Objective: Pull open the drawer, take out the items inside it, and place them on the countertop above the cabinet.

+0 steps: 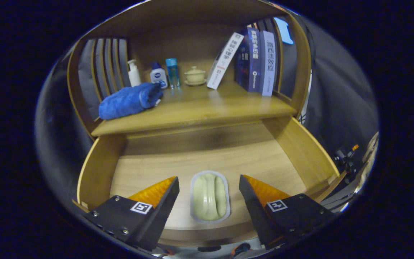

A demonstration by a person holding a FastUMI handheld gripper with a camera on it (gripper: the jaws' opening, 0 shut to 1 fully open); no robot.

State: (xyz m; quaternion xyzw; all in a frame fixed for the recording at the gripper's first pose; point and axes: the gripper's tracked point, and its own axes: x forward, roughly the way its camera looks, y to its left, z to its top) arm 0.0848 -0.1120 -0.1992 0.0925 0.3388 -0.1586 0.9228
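The wooden drawer (300, 151) stands pulled open below the countertop (199, 108). On its floor lies a pale green oval item with a light rim (210, 196), near the drawer's front wall. My gripper (208, 183) is open above the drawer, with one finger on each side of the green item and a gap to it on both sides. Nothing is held between the fingers (164, 196). A rolled blue towel (129, 100) lies on the left of the countertop.
At the back of the countertop stand a white pump bottle (134, 73), a small white bottle with a blue cap (158, 75), a clear blue bottle (173, 73) and a lidded cream cup on a saucer (195, 75). Several books (253, 61) lean at the right.
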